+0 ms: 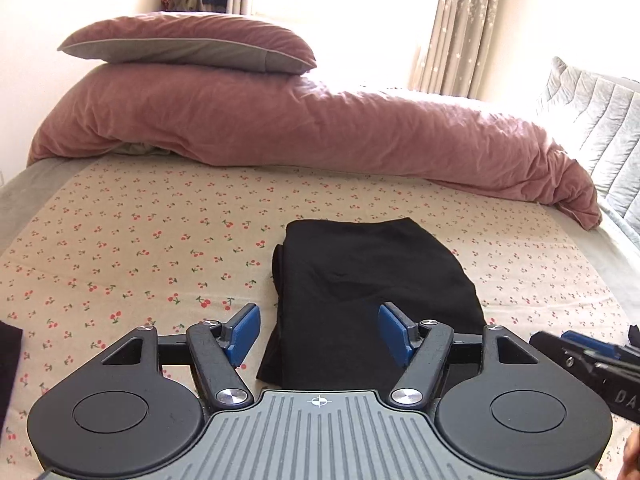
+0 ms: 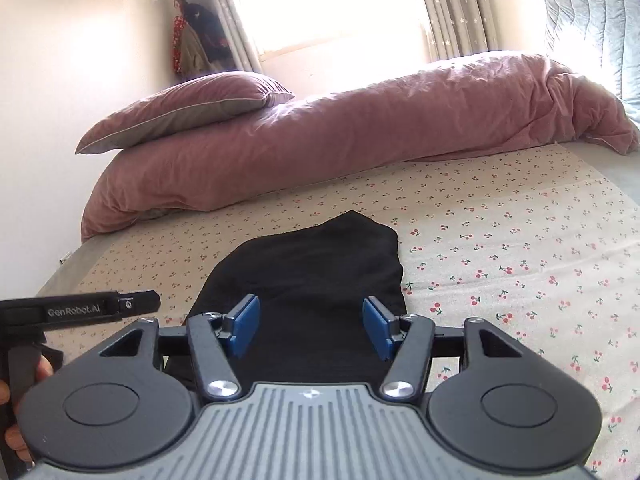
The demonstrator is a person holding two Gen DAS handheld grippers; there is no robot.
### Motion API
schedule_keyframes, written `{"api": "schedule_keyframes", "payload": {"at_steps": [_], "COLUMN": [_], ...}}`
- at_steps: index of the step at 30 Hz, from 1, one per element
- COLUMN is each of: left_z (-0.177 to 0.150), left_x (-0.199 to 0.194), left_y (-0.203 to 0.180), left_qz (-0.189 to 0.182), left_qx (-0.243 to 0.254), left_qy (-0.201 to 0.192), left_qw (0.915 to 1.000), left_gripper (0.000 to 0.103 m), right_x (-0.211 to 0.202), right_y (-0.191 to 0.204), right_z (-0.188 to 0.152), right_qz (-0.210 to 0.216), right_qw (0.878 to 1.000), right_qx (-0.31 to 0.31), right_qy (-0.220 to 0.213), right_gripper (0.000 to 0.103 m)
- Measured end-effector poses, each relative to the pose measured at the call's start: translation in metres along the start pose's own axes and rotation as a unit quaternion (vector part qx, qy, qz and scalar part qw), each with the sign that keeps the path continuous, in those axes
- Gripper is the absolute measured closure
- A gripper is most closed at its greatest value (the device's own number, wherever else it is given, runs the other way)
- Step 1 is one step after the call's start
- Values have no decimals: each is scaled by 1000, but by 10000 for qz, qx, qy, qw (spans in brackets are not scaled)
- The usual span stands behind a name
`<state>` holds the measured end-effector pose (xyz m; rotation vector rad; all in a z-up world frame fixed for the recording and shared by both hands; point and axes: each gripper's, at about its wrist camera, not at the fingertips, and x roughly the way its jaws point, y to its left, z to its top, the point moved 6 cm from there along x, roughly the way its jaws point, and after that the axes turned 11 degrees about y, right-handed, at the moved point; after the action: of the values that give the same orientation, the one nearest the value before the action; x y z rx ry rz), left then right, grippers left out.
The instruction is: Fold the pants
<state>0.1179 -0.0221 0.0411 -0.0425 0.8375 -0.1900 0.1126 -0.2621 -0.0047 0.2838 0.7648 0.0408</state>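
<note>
On the cherry-print bed sheet (image 1: 140, 240) lie the limp black folded pants (image 1: 360, 280), and I hold both the left hand-held gripper (image 1: 319, 334) and right hand-held gripper (image 2: 310, 328) spread empty, judging the near hem the best pinch.

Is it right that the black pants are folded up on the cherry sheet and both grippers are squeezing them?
Not quite. The black pants do lie folded on the cherry sheet, but neither gripper squeezes them. The left gripper and right gripper are both open, as each wrist view shows.
</note>
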Motion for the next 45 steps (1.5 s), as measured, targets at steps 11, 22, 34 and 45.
{"api": "schedule_keyframes", "payload": {"at_steps": [11, 22, 34, 45], "left_z": [-67, -90, -81, -83], "left_x": [-43, -23, -20, -10], "left_y": [-6, -1, 4, 3], "left_qz": [43, 262, 197, 211], "left_qx": [58, 161, 113, 107], "left_qy": [-143, 186, 236, 443], "left_qw": [9999, 9994, 9995, 9987], "left_gripper": [6, 1, 0, 0], "right_x": [-46, -45, -34, -30], "right_y": [-17, -9, -2, -5], "right_z": [-70, -80, -84, -85], "right_qz": [-92, -658, -780, -1049], "right_qw": [9997, 9973, 9967, 9942], "right_qx": [198, -324, -209, -87], "right_qy": [-75, -3, 130, 242], "right_gripper": [33, 4, 4, 4]}}
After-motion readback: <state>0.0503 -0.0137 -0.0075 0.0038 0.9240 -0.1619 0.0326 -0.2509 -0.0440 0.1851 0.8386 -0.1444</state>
